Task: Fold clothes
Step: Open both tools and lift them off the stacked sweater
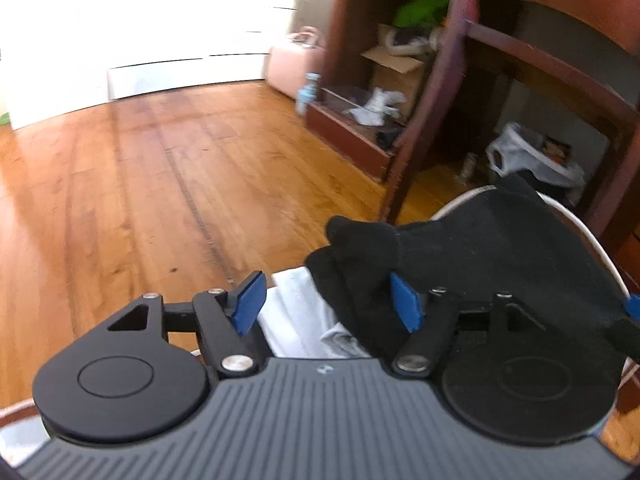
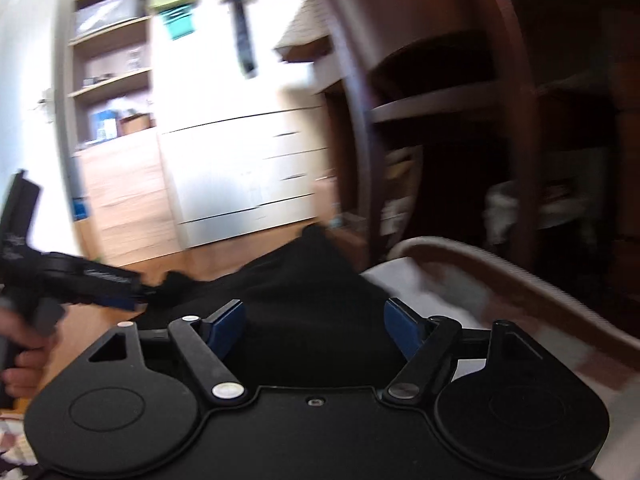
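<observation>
While both grippers' jaws gape, the left gripper (image 1: 326,300) and right gripper (image 2: 314,326) level over black cloth (image 1: 480,248).

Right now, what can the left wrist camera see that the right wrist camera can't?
Only the left wrist view shows the white cloth under the black garment, the pink bag and a green thing on the shelf. Only the right wrist view shows the left tool from outside, the hand holding it, white drawers and a teal box. Both show the black garment, the wooden floor and the dark wooden chair.
</observation>
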`<state>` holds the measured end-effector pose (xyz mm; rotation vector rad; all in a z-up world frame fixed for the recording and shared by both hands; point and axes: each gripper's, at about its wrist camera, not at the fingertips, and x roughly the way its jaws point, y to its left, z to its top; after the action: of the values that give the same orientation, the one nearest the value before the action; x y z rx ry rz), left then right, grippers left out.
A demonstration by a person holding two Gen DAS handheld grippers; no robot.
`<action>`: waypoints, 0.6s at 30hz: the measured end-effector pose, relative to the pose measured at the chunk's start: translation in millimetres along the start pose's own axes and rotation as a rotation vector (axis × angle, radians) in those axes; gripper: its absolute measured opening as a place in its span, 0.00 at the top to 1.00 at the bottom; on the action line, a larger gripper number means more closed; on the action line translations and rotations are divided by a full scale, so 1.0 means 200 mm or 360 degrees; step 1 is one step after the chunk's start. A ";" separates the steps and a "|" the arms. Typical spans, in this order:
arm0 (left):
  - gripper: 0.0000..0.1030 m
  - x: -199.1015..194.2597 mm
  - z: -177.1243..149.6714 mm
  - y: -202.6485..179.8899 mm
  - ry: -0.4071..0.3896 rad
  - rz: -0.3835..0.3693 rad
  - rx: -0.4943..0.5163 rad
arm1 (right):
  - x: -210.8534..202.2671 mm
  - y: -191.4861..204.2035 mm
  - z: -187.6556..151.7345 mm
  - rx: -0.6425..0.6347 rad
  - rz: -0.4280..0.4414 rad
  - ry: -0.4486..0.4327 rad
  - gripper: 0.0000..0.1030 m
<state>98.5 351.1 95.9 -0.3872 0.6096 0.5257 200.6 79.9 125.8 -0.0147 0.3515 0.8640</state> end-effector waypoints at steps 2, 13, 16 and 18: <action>0.34 -0.08 0.00 0.02 -0.0009 0.0036 -0.0027 | -0.07 0.01 0.03 0.0014 -0.0173 0.0007 0.23; 0.00 -0.65 -0.24 -0.01 0.0210 -0.0016 0.0076 | -0.58 0.11 0.04 0.0214 0.0057 0.0194 0.17; 0.00 -0.75 -0.33 -0.03 0.0268 0.0052 0.0194 | -0.66 0.13 0.01 0.0209 -0.0040 0.0295 0.17; 0.00 -0.82 -0.39 -0.05 0.0285 0.0061 0.0275 | -0.71 0.15 -0.01 0.0206 -0.0104 0.0362 0.17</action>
<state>-45.1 248.8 142.4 -0.2606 0.8305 0.4736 92.6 -6.7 171.1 -0.0046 0.6164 0.7748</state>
